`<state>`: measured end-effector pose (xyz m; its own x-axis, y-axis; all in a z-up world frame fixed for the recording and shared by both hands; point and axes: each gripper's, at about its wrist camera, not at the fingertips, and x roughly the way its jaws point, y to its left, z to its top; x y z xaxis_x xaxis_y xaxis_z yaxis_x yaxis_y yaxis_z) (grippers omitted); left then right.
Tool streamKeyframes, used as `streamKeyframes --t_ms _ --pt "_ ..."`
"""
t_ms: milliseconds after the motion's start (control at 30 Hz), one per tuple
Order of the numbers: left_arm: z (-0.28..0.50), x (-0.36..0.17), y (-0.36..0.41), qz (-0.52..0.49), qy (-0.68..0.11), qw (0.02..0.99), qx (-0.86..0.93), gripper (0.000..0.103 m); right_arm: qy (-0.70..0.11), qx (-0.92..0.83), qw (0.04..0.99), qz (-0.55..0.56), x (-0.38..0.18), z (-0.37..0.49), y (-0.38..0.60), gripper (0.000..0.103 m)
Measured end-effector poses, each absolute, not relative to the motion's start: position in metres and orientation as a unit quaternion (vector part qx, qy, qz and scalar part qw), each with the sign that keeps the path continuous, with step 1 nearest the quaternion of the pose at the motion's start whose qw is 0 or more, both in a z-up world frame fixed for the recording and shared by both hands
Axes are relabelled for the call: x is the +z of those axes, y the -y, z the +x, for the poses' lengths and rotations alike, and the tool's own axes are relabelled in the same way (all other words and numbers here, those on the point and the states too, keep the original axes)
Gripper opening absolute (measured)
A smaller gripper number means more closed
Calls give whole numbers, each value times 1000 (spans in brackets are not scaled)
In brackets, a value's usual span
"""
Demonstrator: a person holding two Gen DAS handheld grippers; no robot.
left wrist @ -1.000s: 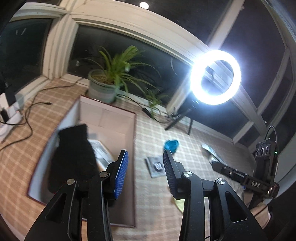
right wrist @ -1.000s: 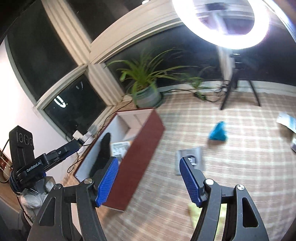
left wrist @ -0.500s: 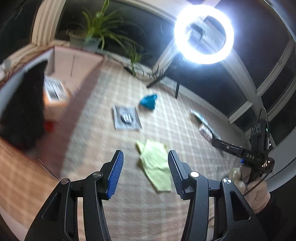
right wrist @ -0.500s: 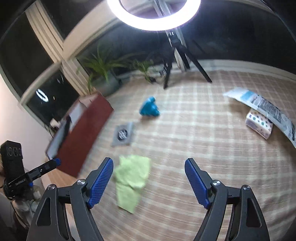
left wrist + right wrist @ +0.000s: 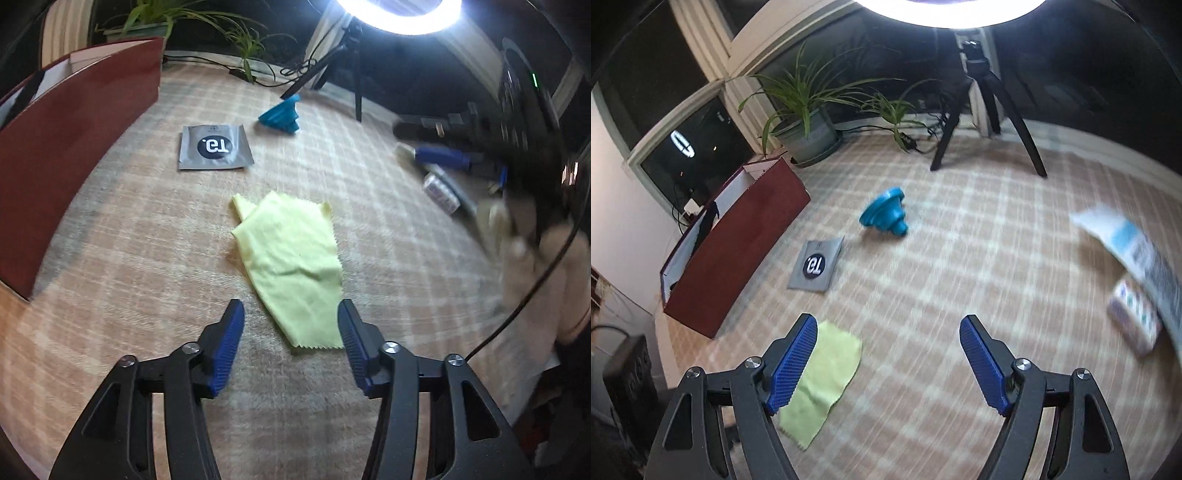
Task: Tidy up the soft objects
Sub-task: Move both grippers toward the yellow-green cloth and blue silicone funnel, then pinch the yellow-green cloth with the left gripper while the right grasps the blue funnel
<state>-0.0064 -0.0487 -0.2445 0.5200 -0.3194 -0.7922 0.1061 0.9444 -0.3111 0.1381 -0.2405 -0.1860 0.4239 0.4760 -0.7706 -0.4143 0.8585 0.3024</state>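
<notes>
My left tool (image 5: 291, 334) hangs above the near corner of the yellow cloth (image 5: 291, 264), its jaws opening and pinching nothing; the cloth lies flat on the checked blanket (image 5: 147, 258), its tip between the pads. My right tool (image 5: 888, 360) stands spread and empty, the cloth (image 5: 822, 380) under its left finger. The blurred blue soft thing (image 5: 884, 216), perhaps a toy, lies well beyond.

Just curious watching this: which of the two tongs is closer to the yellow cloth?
Left. The left tongs are opening, empty, over the yellow cloth's near end. The right tongs sit off to its side, open.
</notes>
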Motion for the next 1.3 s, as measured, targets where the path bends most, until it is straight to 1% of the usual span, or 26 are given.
streamKeyframes --t_ms 100,133,167,300,467,567,700,733,767,800,867,900,933,967,1000,1067,1133,1167,1233,1300 --pt "-2 -252 62 -91 -474 870 -104 57 -463 273 843 10 -188 155 233 76" --pt "0 -253 66 -85 -474 871 -100 58 -462 276 843 3 -190 159 230 76" --pt "0 -253 71 -74 -467 876 -93 64 -460 280 843 -7 -193 166 226 76" --pt "10 -257 88 -41 -457 886 -67 70 -454 292 841 -37 -205 185 212 76" --pt "29 -261 96 -25 -447 893 -32 77 -453 314 832 -61 -223 213 191 76" --pt "40 -264 101 -6 -444 896 -4 77 -450 324 828 -81 -232 231 177 76" --pt "45 -264 102 -7 -443 896 0 77 -452 329 823 -102 -246 253 161 76" --pt "46 -265 102 -7 -443 897 -1 75 -453 331 821 -103 -248 258 158 76" --pt "46 -264 102 -7 -440 898 -2 67 -454 333 819 -105 -251 263 154 76" --pt "44 -263 103 -7 -437 900 -3 63 -454 335 819 -107 -253 267 152 76" --pt "44 -262 106 -5 -433 901 -10 47 -452 337 818 -113 -256 272 146 76" --pt "43 -261 108 -4 -431 902 -16 42 -452 339 817 -115 -257 275 144 76" --pt "43 -261 110 -4 -429 903 -22 31 -452 340 816 -116 -258 276 142 76" --pt "44 -260 111 -4 -429 903 -27 25 -452 342 815 -118 -260 277 140 76" --pt "45 -260 112 -6 -429 903 -30 23 -451 344 815 -121 -261 277 138 76" --pt "44 -259 112 -16 -429 903 -33 13 -446 344 817 -125 -262 278 134 76" --pt "45 -259 106 -42 -430 901 -35 11 -443 345 818 -125 -263 279 133 75" --pt "46 -259 104 -48 -430 901 -36 9 -442 346 818 -125 -263 280 132 73" --pt "47 -260 102 -56 -431 900 -37 8 -439 346 819 -128 -262 280 131 59" --pt "47 -260 101 -63 -431 899 -38 7 -438 349 819 -130 -261 281 129 54"
